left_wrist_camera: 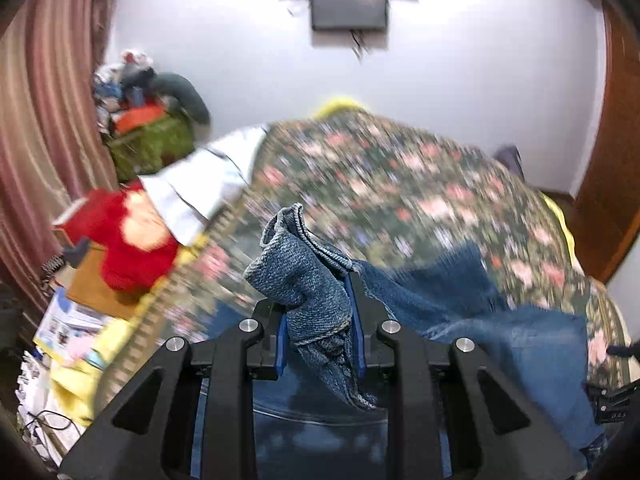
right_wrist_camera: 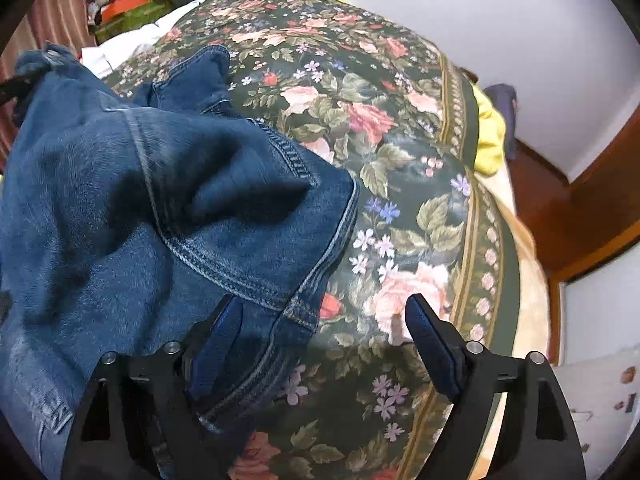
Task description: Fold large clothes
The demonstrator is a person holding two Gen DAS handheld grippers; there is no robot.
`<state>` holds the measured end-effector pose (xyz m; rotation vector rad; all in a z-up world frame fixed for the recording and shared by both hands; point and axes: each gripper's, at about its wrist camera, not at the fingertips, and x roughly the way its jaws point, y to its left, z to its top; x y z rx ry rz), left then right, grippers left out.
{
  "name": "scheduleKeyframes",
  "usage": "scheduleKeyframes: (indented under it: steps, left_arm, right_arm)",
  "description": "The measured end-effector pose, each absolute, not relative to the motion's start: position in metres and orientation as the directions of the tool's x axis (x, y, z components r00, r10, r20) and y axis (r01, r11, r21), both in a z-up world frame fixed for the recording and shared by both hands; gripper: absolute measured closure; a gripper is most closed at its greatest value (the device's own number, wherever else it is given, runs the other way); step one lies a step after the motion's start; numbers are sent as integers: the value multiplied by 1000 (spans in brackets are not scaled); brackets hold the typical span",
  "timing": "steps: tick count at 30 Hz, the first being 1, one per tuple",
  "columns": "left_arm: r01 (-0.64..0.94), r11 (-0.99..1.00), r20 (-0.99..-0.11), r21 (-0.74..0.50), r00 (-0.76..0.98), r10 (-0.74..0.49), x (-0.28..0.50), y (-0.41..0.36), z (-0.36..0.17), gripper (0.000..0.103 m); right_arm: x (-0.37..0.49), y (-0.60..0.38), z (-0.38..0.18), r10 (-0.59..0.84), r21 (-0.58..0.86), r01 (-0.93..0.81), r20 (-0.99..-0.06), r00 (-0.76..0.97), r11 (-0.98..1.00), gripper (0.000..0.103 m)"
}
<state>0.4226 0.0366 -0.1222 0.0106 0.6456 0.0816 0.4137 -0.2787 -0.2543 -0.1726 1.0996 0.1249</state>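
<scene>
The left tongs (left_wrist_camera: 320, 312) were clenched on a bunched fold of the blue jeans (left_wrist_camera: 304, 280), the blue pads (left_wrist_camera: 281, 344) pressing the denim from both sides and the fold standing up above the fingertips. The right tongs (right_wrist_camera: 320, 332) stood wide and released, gripping nothing, with a stitched edge of the jeans (right_wrist_camera: 160, 200) lying across the left pad (right_wrist_camera: 216, 344). The jeans lay rumpled, seams showing, on the floral bedspread (right_wrist_camera: 400, 160) of the bed.
</scene>
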Motion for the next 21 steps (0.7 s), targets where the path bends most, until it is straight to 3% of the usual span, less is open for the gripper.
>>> scheduleKeyframes:
  steps: [3, 8, 15, 21]
  left_arm:
    - [-92, 995, -561, 41, 822, 99, 410, 63, -100, 79]
    - [-107, 991, -571, 78, 810, 132, 393, 89, -102, 79]
    - [-121, 984, -677, 127, 714, 175, 385, 117, -164, 78]
    - [-183, 979, -778, 95, 600, 188, 389, 137, -224, 76]
  right_arm:
    - [417, -295, -252, 94, 39, -141, -907, 410, 989, 20]
    - [417, -301, -248, 215, 198, -84, -905, 367, 977, 20]
    - [416, -284, -252, 241, 236, -56, -913, 328, 970, 20]
    - [417, -283, -251, 286, 289, -35, -909, 302, 957, 20]
